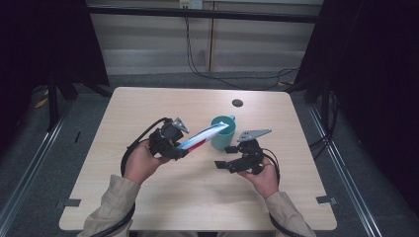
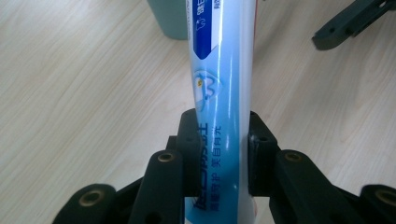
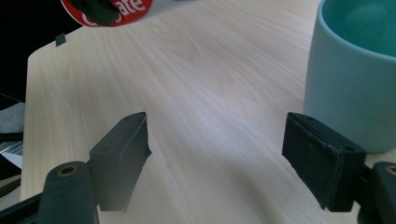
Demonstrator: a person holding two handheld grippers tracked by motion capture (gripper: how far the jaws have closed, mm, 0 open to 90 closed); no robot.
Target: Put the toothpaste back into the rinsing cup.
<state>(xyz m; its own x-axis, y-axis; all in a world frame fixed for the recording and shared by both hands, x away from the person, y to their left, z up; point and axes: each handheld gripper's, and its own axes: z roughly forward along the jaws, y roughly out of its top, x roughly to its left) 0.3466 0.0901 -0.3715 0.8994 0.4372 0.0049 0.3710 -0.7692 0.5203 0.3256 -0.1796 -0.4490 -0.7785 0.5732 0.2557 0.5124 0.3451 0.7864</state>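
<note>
The left gripper (image 1: 184, 152) is clamped on a toothpaste tube (image 1: 203, 136), its pads pressing both flat sides near one end, as the left gripper view shows. The tube is held off the table (image 1: 148, 108) and slants up toward the teal cup (image 1: 222, 133), its far end over or touching the cup's rim; which of the two cannot be told from the high view. The right gripper (image 1: 223, 157) hangs just beside the cup with its jaws spread and nothing between them, and the right gripper view shows the cup's wall (image 3: 350, 84) close to one pad. The step in hand appears to be getting the tube into the cup. The next move probably calls for tipping the tube steeper so that its far end drops inside the rim, and only then loosening the left grip. The free right gripper could steady the cup, since a push from the long tube could tip or slide it.
</note>
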